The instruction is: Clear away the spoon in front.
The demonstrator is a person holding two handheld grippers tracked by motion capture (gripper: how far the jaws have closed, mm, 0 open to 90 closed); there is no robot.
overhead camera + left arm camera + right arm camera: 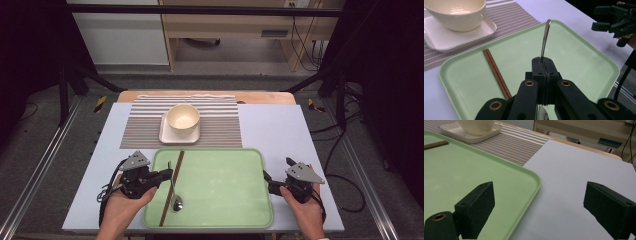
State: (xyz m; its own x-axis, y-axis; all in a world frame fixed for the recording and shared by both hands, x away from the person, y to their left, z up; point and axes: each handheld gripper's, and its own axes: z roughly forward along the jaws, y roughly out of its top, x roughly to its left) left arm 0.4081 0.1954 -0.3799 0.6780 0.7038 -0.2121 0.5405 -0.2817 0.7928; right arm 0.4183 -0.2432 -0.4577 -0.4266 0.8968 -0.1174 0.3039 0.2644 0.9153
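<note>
Here left gripper (543,65) clamps the spoon (545,37) beside chopsticks (496,73) on the tray (240,210); right gripper (539,202) spread wide.

A pale blue-grey table (280,130) carries a striped placemat (222,125) at its far middle and a green tray (225,180) just in front of it at the near edge.

Pale green tray (220,165) noted on a light grey-blue table top (280,125). Placemat (150,125) striped brown and white. Bowl (183,119) cream, on a white square plate (167,136). Chopsticks (172,187) dark brown; spoon (176,200) silver. Both grippers black, with grey top plates.
</note>
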